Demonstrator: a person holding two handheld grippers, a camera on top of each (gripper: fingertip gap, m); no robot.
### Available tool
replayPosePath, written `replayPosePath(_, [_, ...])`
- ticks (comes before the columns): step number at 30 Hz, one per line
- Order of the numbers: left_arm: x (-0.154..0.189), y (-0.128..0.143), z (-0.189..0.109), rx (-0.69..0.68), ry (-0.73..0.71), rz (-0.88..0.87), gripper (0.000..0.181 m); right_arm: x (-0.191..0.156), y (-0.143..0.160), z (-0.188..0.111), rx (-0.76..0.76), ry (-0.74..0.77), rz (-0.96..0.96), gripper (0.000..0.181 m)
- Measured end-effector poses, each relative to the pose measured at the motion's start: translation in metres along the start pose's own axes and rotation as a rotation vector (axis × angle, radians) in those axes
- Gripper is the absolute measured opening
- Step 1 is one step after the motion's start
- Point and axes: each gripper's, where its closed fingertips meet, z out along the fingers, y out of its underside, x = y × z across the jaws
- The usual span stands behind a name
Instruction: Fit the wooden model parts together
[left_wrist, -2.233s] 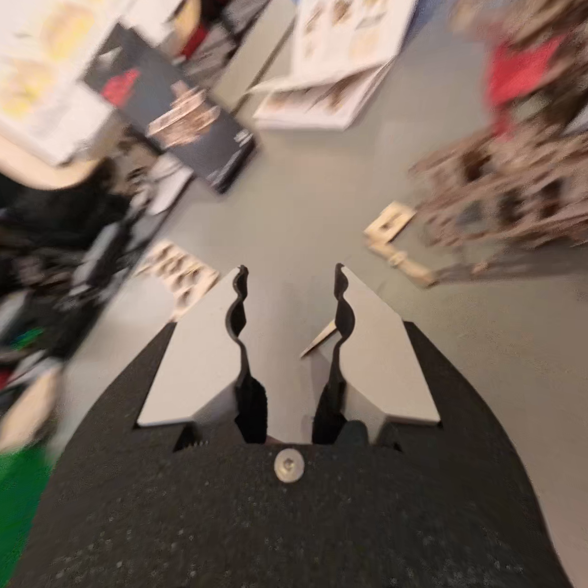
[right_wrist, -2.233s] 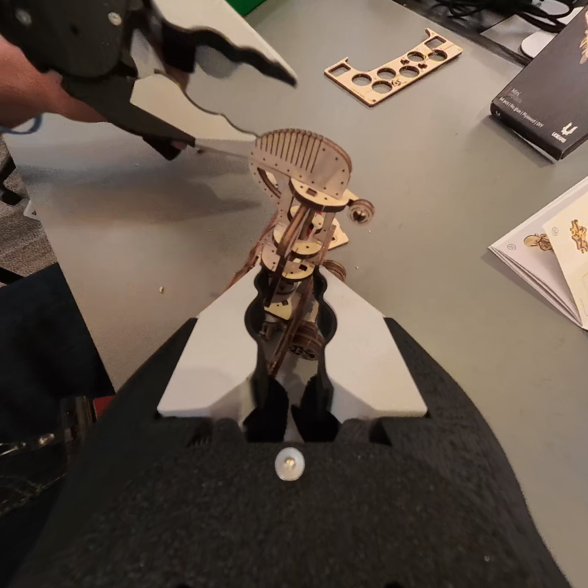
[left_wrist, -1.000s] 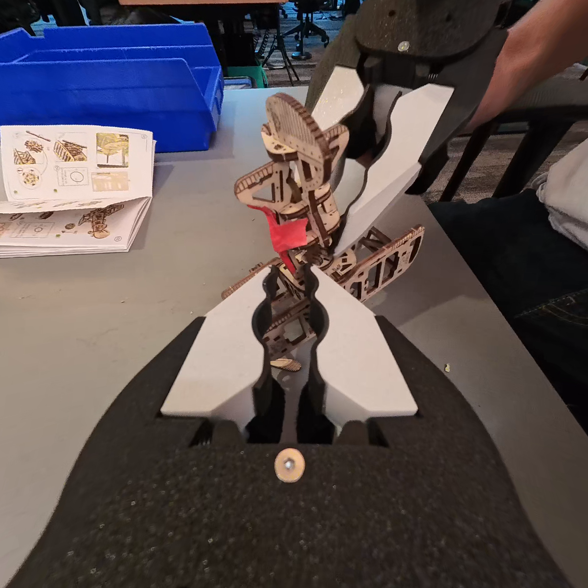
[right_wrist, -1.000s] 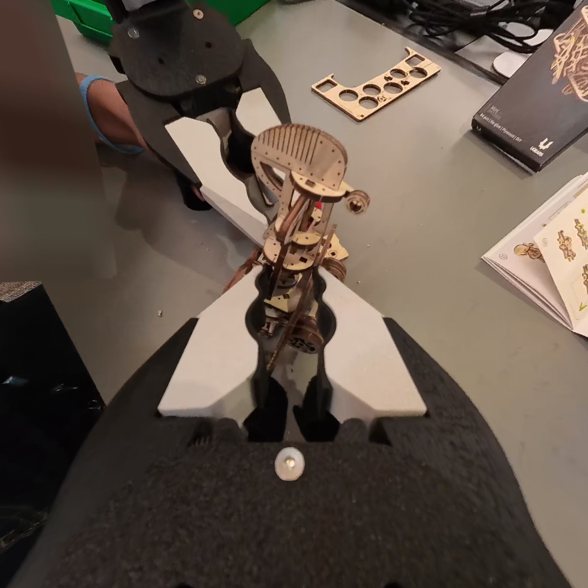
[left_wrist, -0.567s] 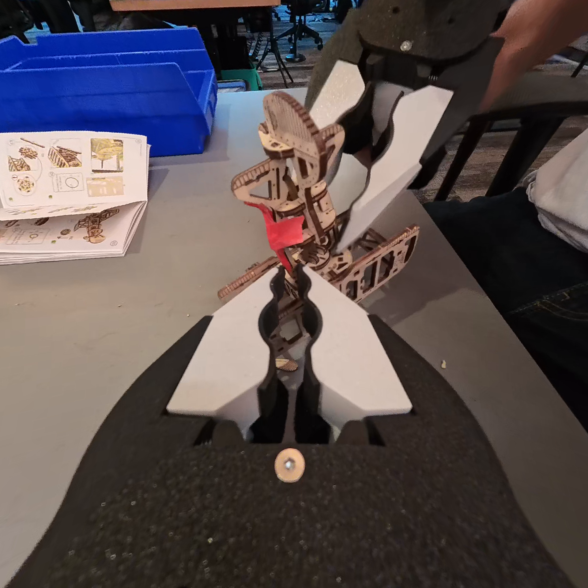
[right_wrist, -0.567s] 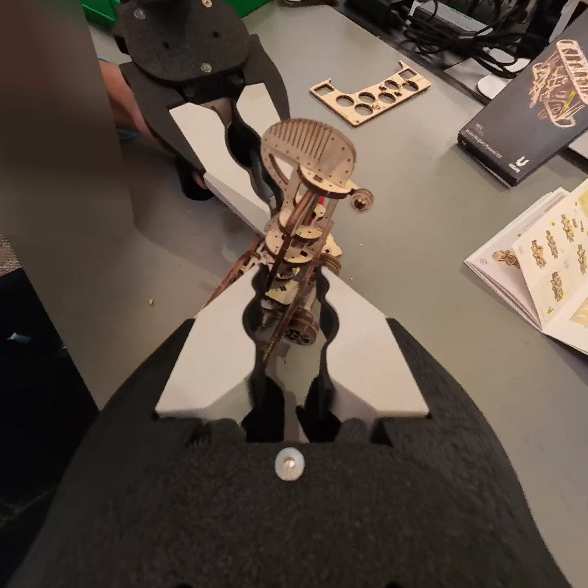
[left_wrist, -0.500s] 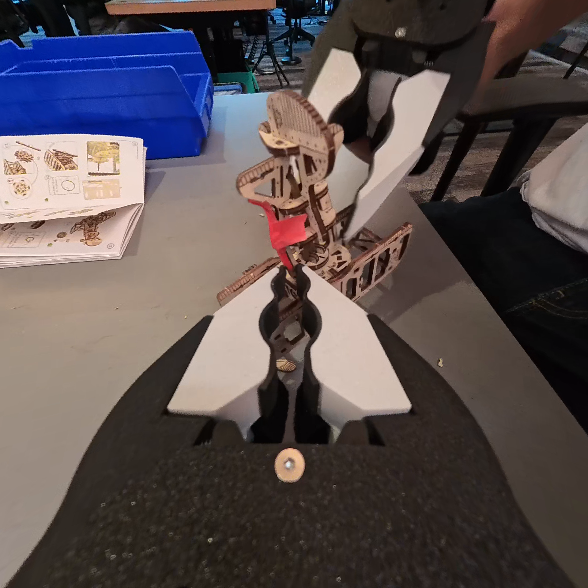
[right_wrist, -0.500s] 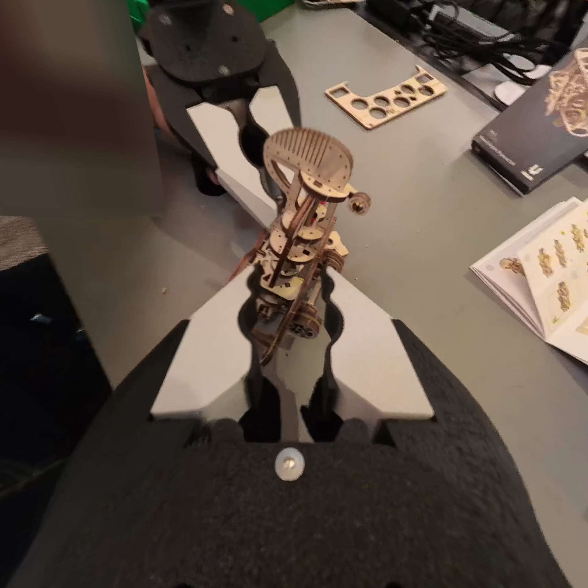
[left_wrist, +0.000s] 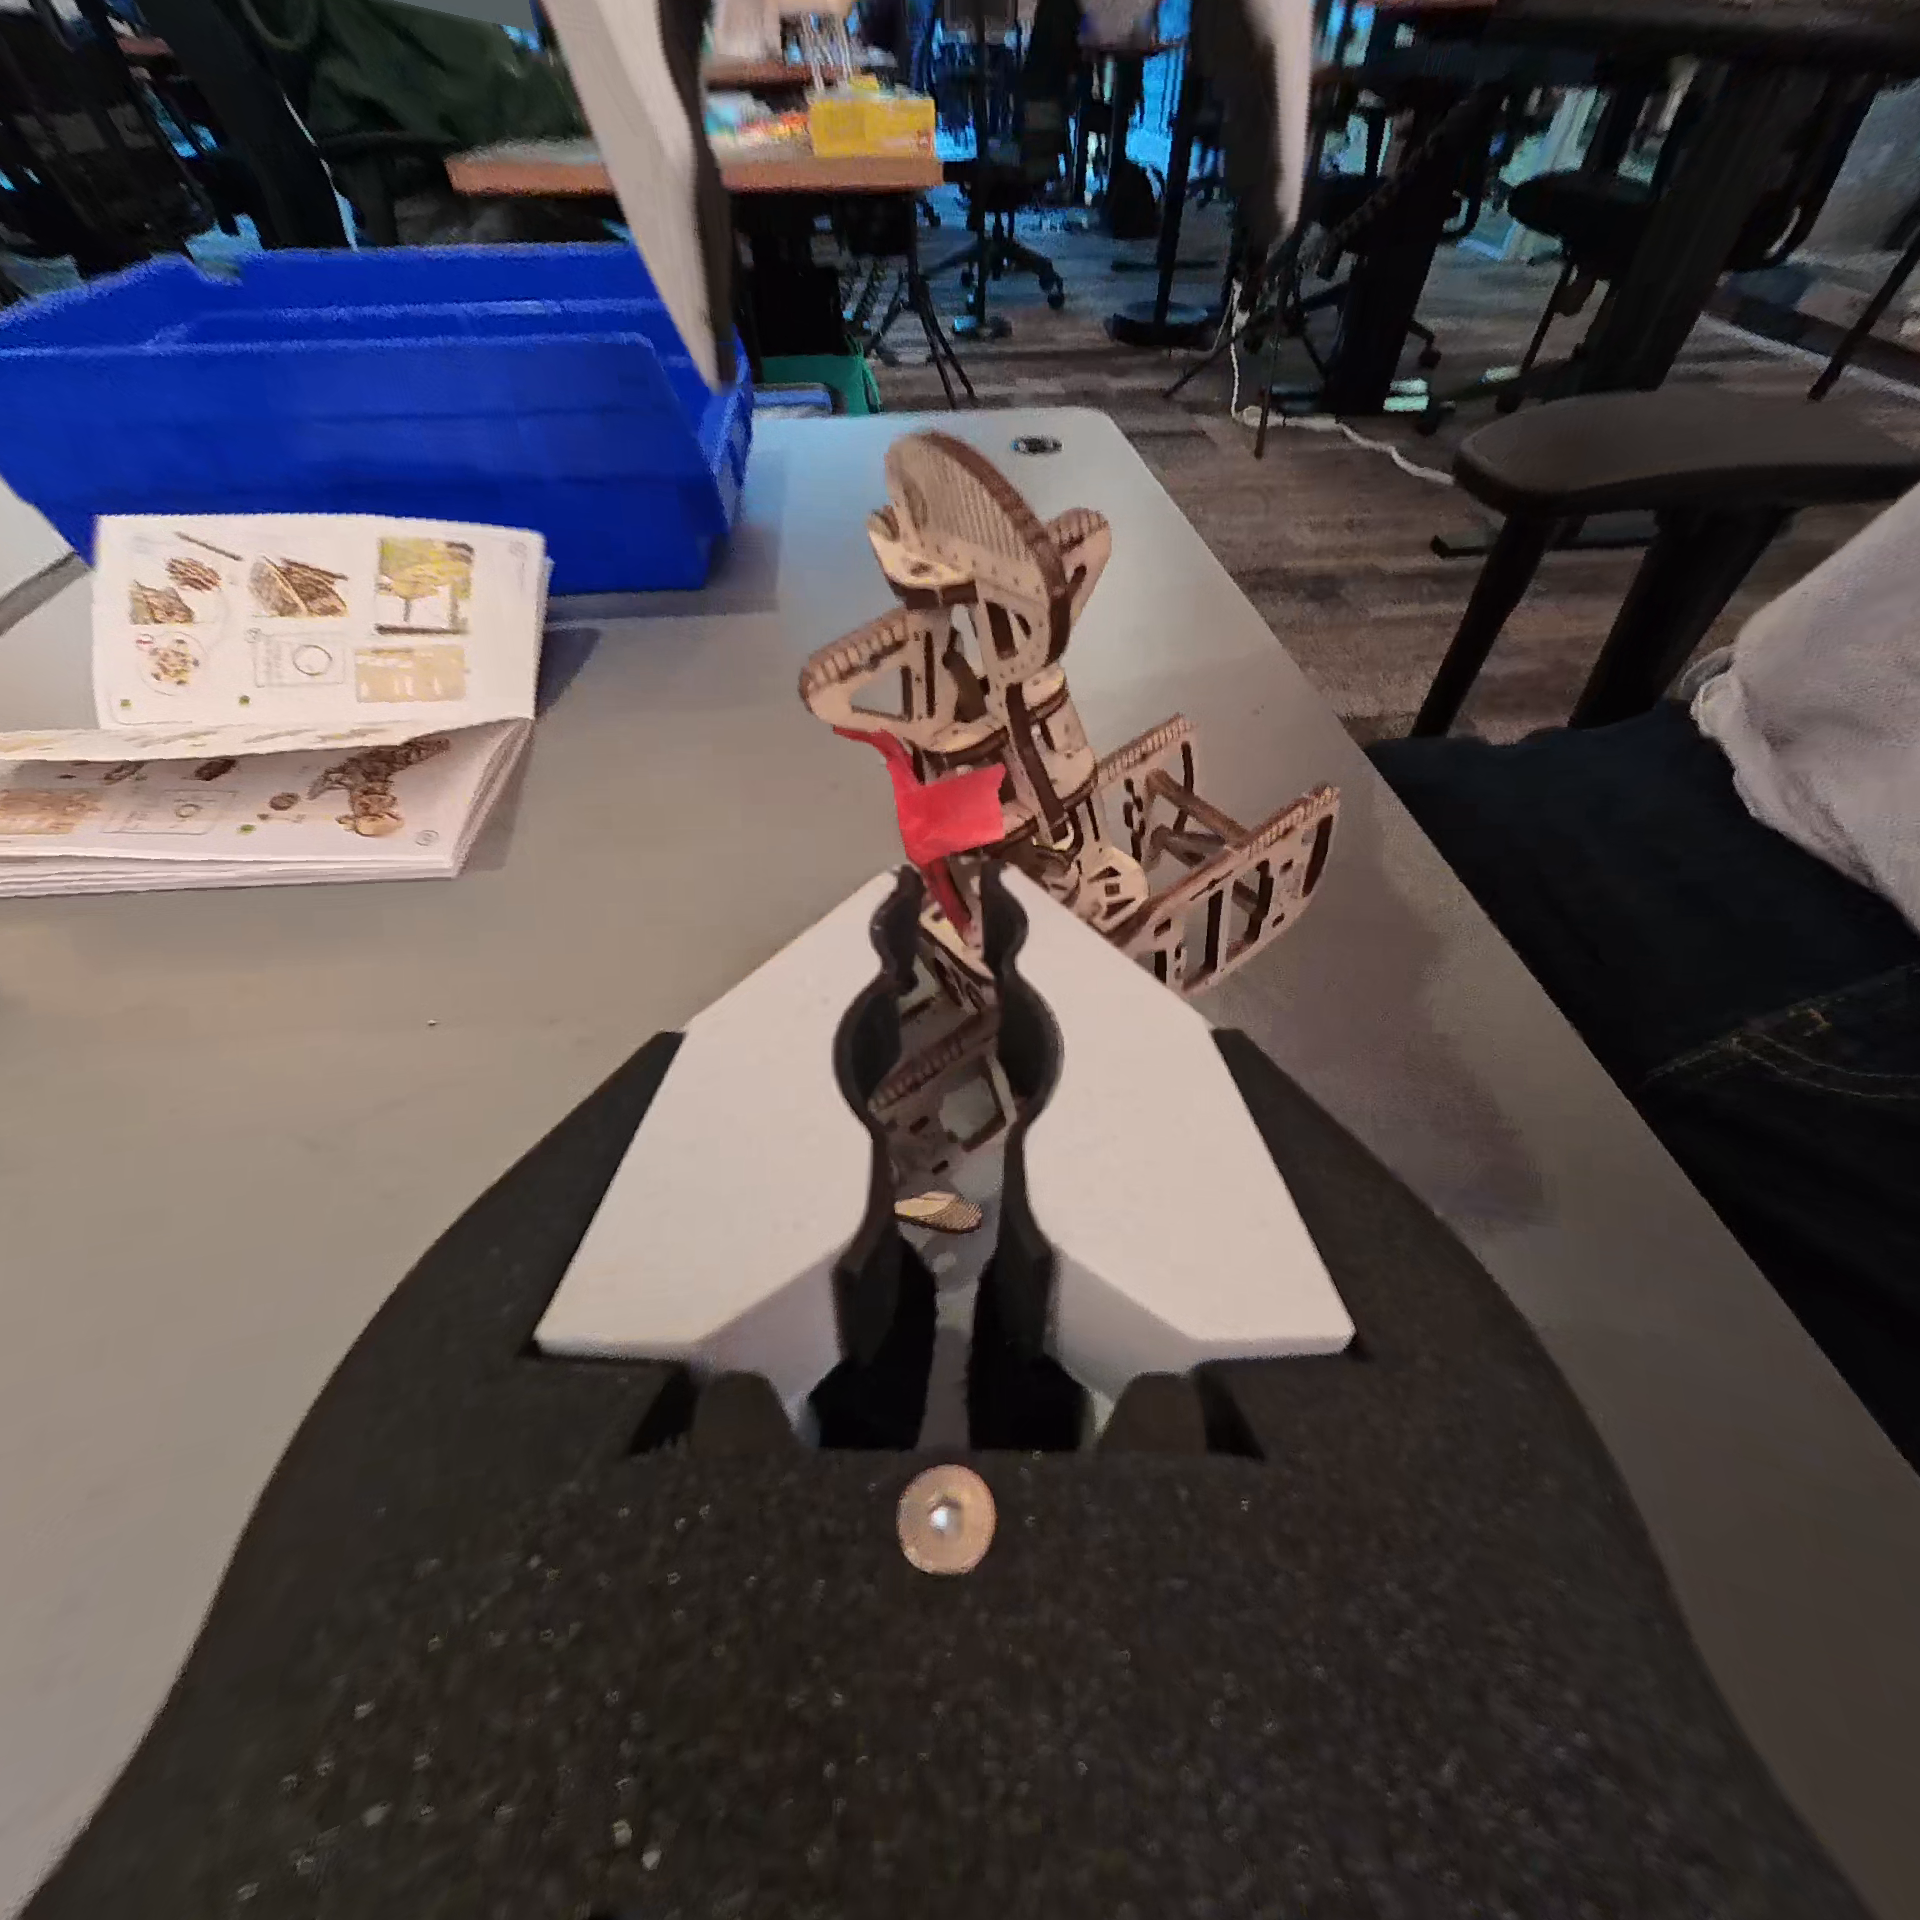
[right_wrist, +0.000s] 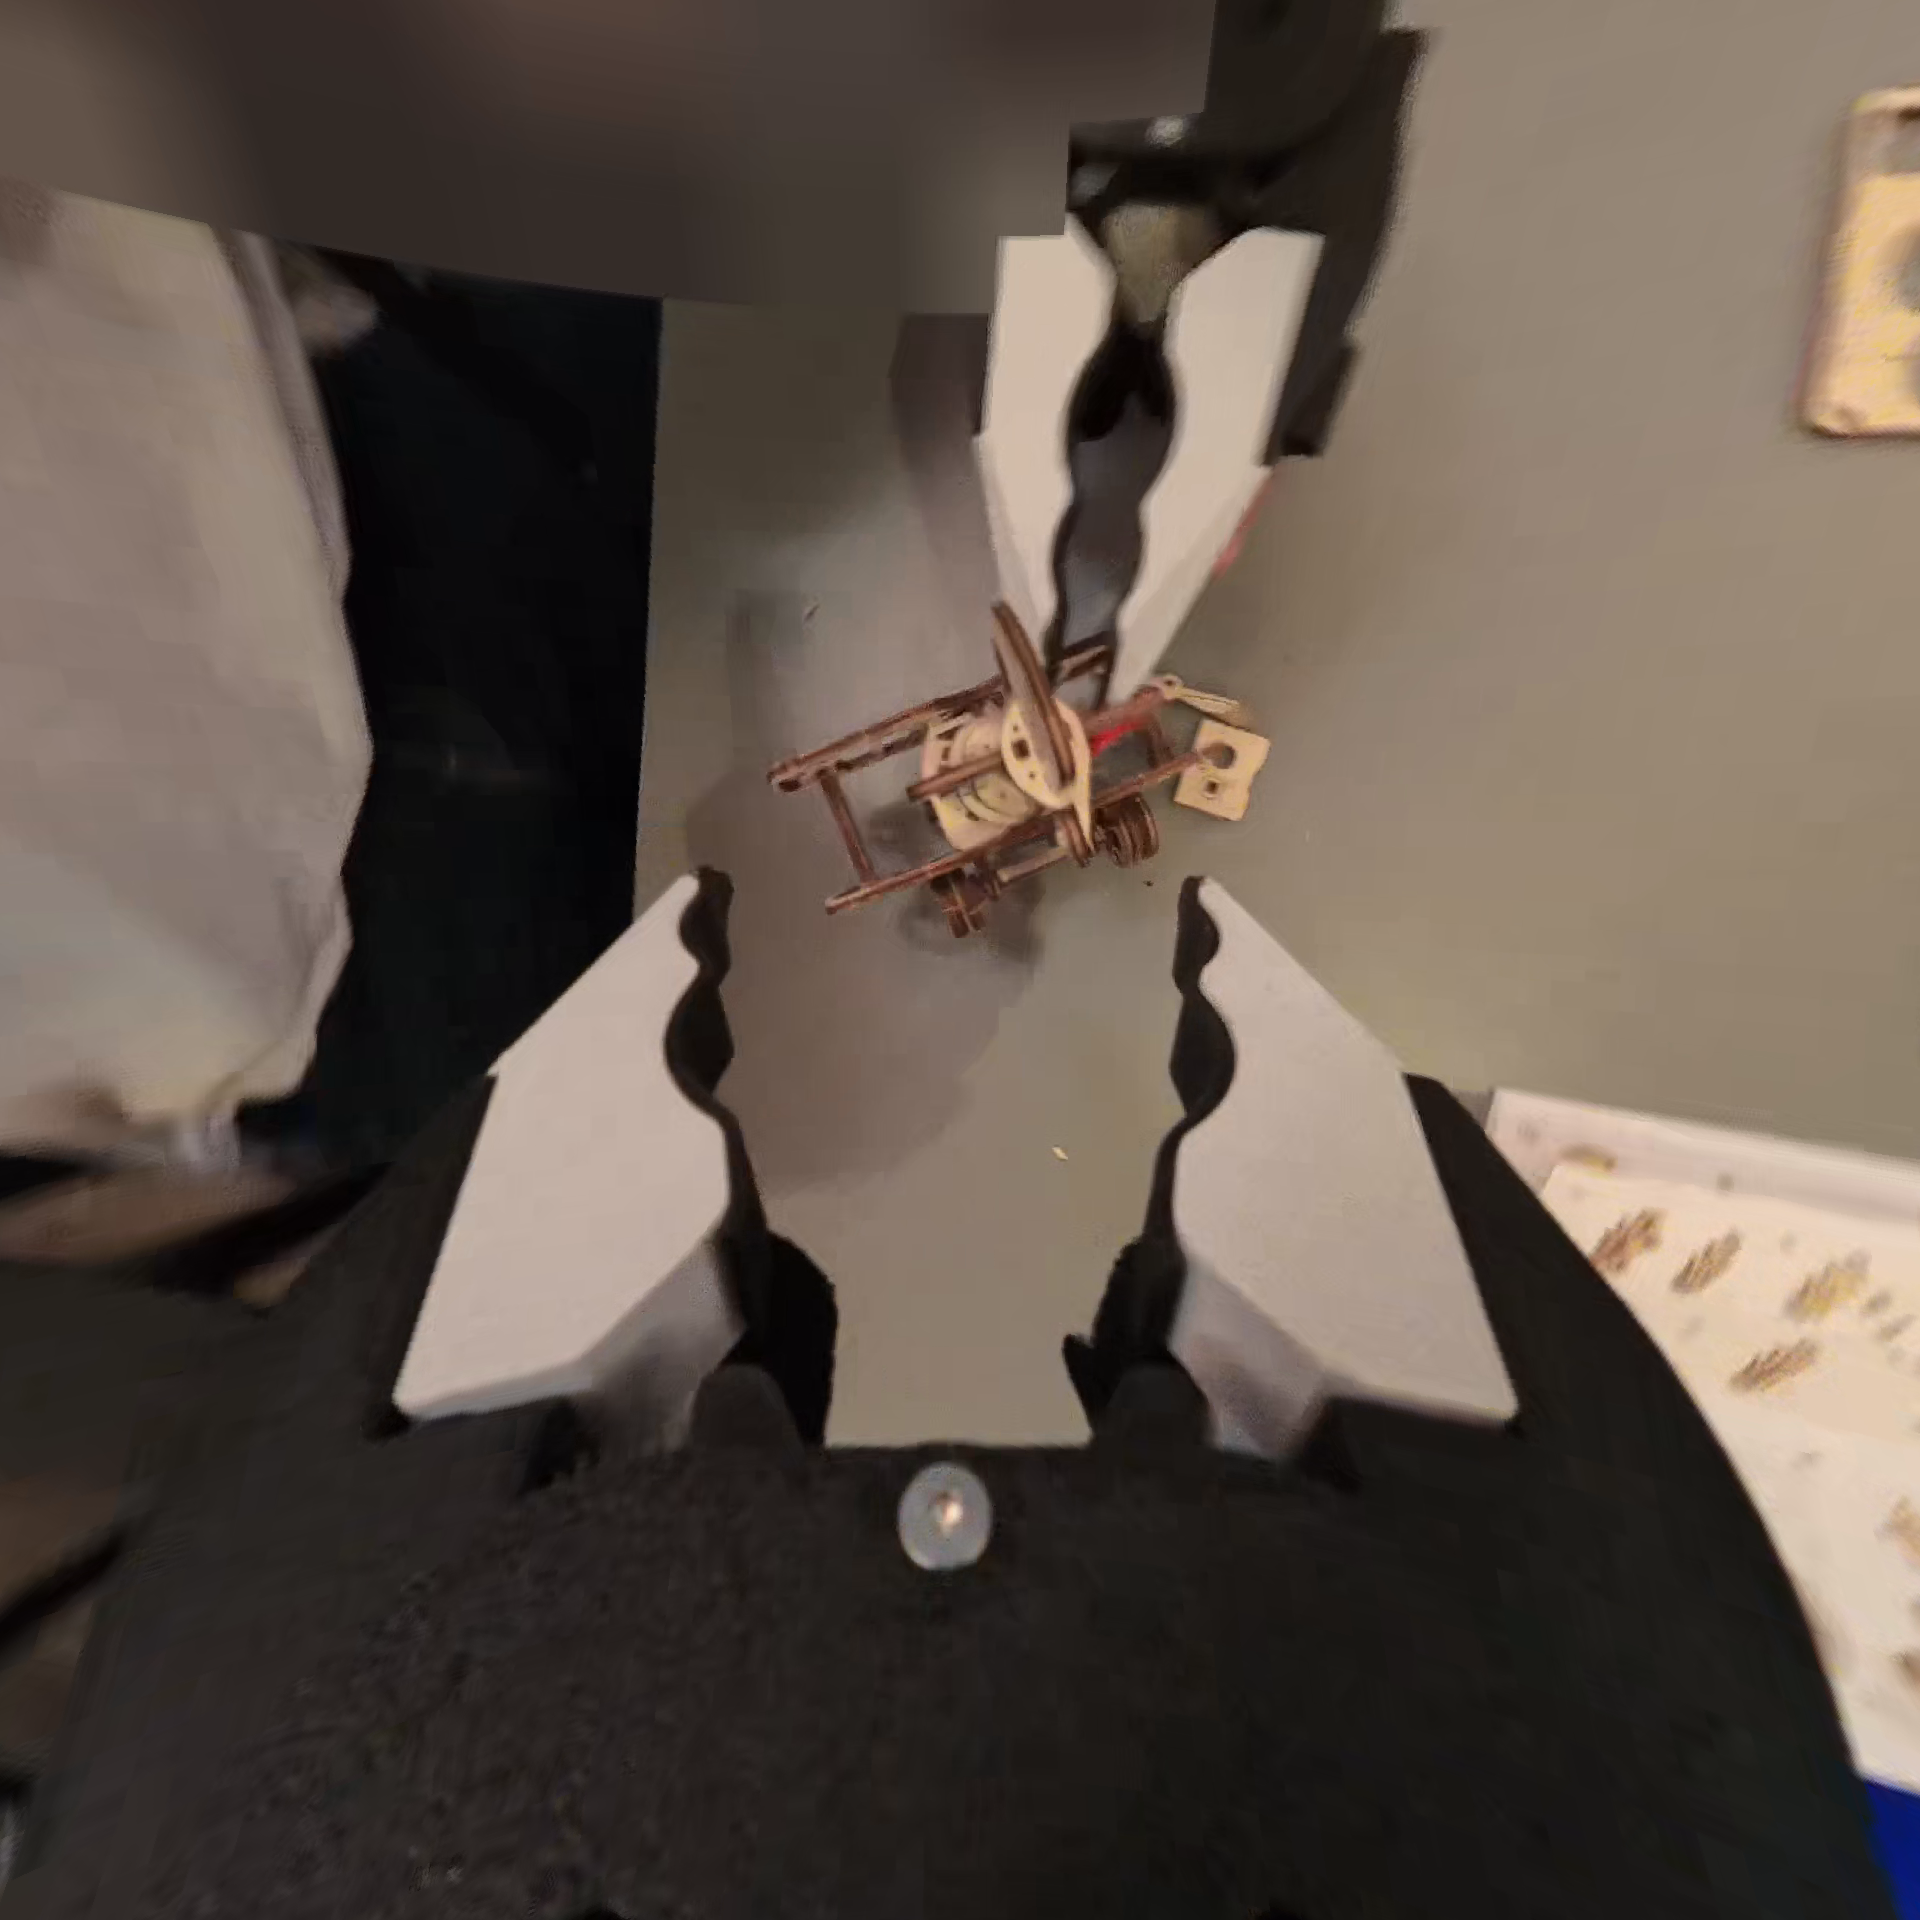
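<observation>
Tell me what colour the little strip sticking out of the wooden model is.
Red. The strip on the wooden model shows best in the left wrist view.

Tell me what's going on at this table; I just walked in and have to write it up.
A person with two handheld grippers is assembling a wooden model. The left gripper has its jaws shut on the model's lower part, holding it upright on the grey table. The right gripper hangs above it, jaws open and holding nothing. An instruction booklet and a blue bin sit nearby.
</observation>
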Motion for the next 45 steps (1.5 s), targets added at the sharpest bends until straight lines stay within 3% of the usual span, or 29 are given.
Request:
replayPosePath(4, [-0.011,-0.015,-0.015,0.125,-0.048,-0.040,0.009,0.007,-0.007,0.019,-0.274,-0.079,-0.253,0.072])
replayPosePath(8, [-0.022,-0.023,-0.024,0.194,-0.077,-0.096,0.009,0.017,-0.014,0.030,-0.332,-0.099,-0.305,0.073])
replayPosePath(12, [-0.026,-0.024,-0.026,0.208,-0.091,-0.114,0.010,0.016,-0.013,0.036,-0.293,-0.101,-0.265,0.073])
replayPosePath(19, [-0.030,-0.024,-0.028,0.212,-0.135,-0.089,0.010,0.016,0.017,0.045,0.067,-0.008,0.038,0.077])
replayPosePath(24, [-0.034,-0.026,-0.031,0.226,-0.174,-0.095,0.010,0.004,0.023,0.059,0.395,0.011,0.221,0.066])
replayPosePath(28, [-0.050,-0.033,-0.046,0.216,-0.259,-0.186,0.012,0.001,0.017,0.064,0.482,0.149,0.219,0.060])
replayPosePath(32, [-0.065,-0.039,-0.076,0.128,-0.386,-0.399,0.022,0.008,0.026,0.062,0.536,0.196,0.240,0.055])
replayPosePath(36, [-0.037,-0.015,-0.084,0.061,-0.435,-0.616,0.036,0.017,0.042,0.066,0.603,0.102,0.255,0.050])
replayPosePath(41, [0.030,0.011,-0.048,0.110,-0.492,-0.738,0.054,0.032,0.047,0.071,0.605,0.059,0.147,0.047])
replayPosePath(45, [0.052,0.011,-0.021,0.122,-0.485,-0.793,0.062,0.025,0.040,0.076,0.601,-0.040,0.053,0.042])
